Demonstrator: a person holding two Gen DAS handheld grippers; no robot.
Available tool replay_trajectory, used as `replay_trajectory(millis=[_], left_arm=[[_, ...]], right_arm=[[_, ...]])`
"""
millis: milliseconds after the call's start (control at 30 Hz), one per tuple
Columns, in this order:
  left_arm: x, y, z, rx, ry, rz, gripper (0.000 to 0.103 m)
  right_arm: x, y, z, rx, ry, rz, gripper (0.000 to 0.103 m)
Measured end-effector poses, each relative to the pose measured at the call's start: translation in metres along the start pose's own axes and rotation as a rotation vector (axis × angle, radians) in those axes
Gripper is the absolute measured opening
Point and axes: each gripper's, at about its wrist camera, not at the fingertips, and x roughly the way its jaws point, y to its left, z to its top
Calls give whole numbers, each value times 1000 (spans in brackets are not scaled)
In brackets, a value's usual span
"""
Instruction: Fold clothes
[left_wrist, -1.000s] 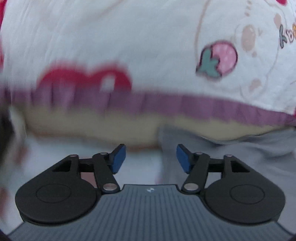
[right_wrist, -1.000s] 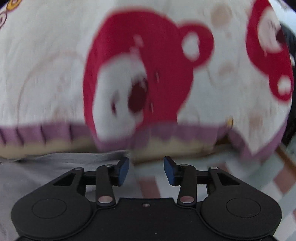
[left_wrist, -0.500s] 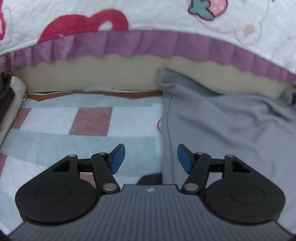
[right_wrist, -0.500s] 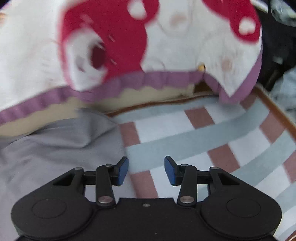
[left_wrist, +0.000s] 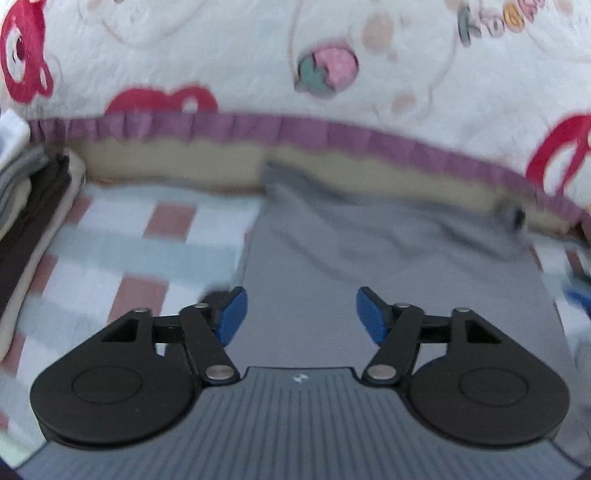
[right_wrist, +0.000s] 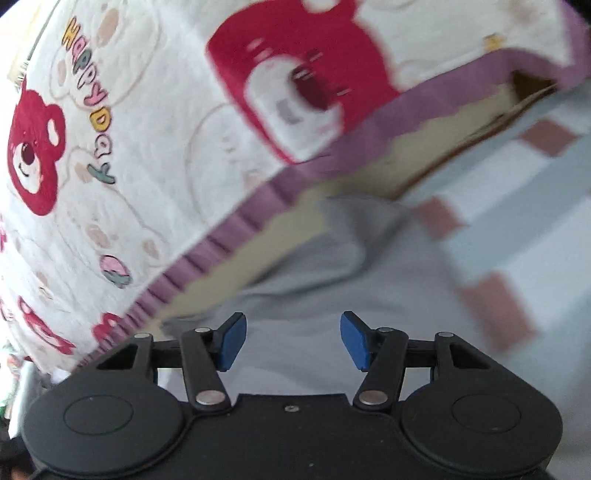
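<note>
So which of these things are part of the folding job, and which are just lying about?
Job:
- grey garment, spread flat on the checked cover
- left gripper and right gripper, jaws open, empty

Lying about:
- bear-print quilt
- stack of folded clothes

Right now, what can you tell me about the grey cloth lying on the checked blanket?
The grey cloth is plain, soft-looking fabric with no print, lying mostly flat on the checked blanket. Its far end is rumpled into folds and butts against the beige base under the bear-print cover's purple frill. Its left edge runs straight. Nothing grips it. The pictures are blurred, so what garment it is I cannot tell.
</note>
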Motion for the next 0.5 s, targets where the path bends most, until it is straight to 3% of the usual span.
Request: replay_trajectory(millis=[33,67,100,133,167,267,300,400,500], left_arm=[[3,-1,1,-19,95,-25,68],[4,2,2,-81,139,-76,68],[2,5,0,-161,125,-126,64],[0,8,-1,-234,112,-170,53],[-4,8,-5,-264,99,-183,51],[-23,0,-22,-190,64,-201,48],[-35,0,-31,-150,19,-167,48],[-61,4,-57,-47,-73,-73,48],[-79,21,-83,-16,-101,-52,48]], right_arm=[[11,6,3,-11,20,-37,62],[20,11,5,-19,41,-74,61],[22,16,6,-13,65,-101,60],[15,21,2,-8,72,-94,60],[3,27,-5,2,82,-87,60],[-47,47,-37,-32,120,-26,60],[-65,55,-48,-55,132,-6,60],[-119,67,-79,-111,124,-60,61],[-166,68,-106,-106,118,-84,61]])
